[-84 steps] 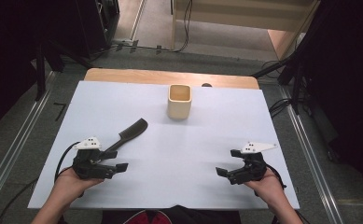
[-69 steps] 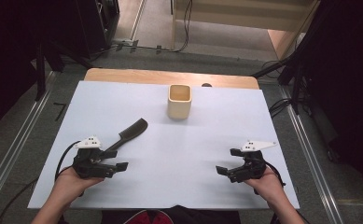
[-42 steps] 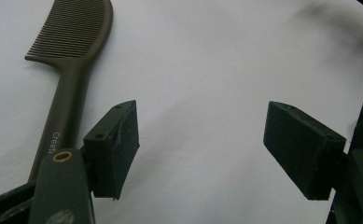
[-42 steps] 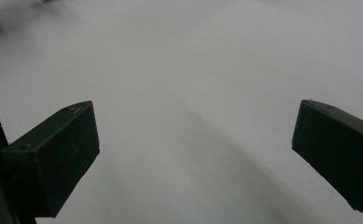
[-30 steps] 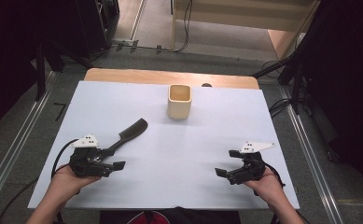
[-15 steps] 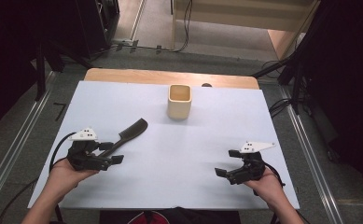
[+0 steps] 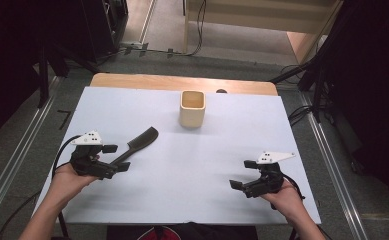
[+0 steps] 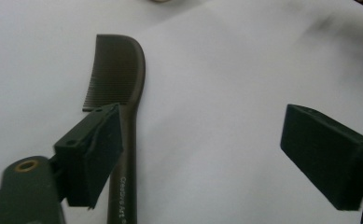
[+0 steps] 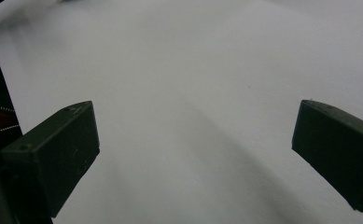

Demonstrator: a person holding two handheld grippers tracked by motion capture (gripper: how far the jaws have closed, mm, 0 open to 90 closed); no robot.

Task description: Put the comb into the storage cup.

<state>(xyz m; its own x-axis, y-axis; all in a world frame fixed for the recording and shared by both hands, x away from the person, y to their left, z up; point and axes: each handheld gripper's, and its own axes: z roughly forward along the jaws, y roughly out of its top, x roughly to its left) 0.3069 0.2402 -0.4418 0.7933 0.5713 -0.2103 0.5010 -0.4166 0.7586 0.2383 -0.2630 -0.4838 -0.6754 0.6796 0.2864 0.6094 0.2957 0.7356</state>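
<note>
The comb [image 7: 138, 144] lies flat at the left of the frame on the white surface [image 7: 207, 165]. Its handle lies between the spread jaws of the left claw [image 7: 117, 158], which have just been opening. The right claw [image 7: 241, 174], lower right, is spread too, with nothing between its jaws.

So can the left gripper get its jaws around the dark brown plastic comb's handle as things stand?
Probably yes. The left gripper has just opened wide, and the dark brown plastic comb lies flat on the white table cover just inside one jaw, nothing blocking. A slight sideways shift would centre the handle.
</note>
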